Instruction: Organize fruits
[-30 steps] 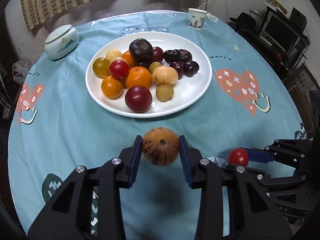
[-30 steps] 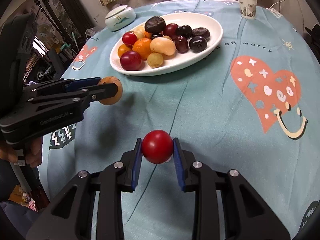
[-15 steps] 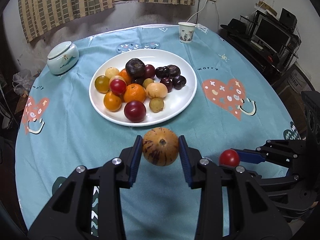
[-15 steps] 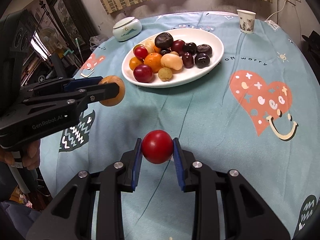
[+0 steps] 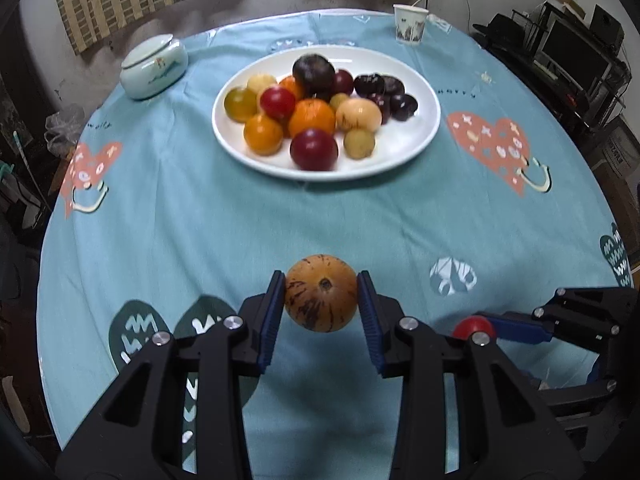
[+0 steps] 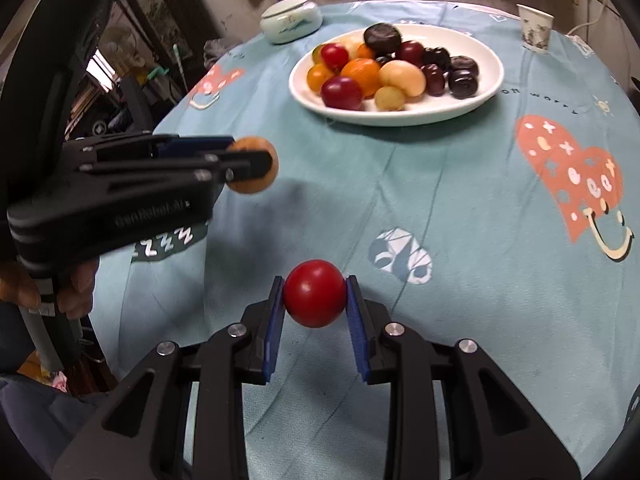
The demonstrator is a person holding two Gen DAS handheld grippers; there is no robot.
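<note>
Nearest the left camera, the left gripper (image 5: 321, 306) was clenched on a round orange-brown fruit (image 5: 321, 298), its skin smooth with dark streaks and a small dimple facing the lens, held in the air above the near edge of the table (image 5: 248, 216). To its right, the right gripper (image 6: 315, 300) gripped a small, glossy red tomato (image 6: 315, 293), round and taut, also lifted clear of the cloth. Both sets of blue pads (image 6: 274, 320) pressed the fruits from the sides, so neither fruit had a long axis to reckon with.

The move ahead probably turned on one thing: the white plate (image 5: 424, 136) lay straight ahead of both grippers, well apart from them, toward the far half of the table. The two looked about equally distant, though fisheye bending made that hard to judge. The plate's free space was its near right rim, beside a tan fruit (image 5: 359, 143) and a dark red plum (image 5: 314, 149); oranges and dark plums crowded the left and back. The blue tablecloth (image 5: 200, 200) looked soft and slightly creased. Beyond the plate, a lidded ceramic jar (image 5: 154, 68) stood near the far left edge and a paper cup (image 5: 410, 24) near the far edge.
</note>
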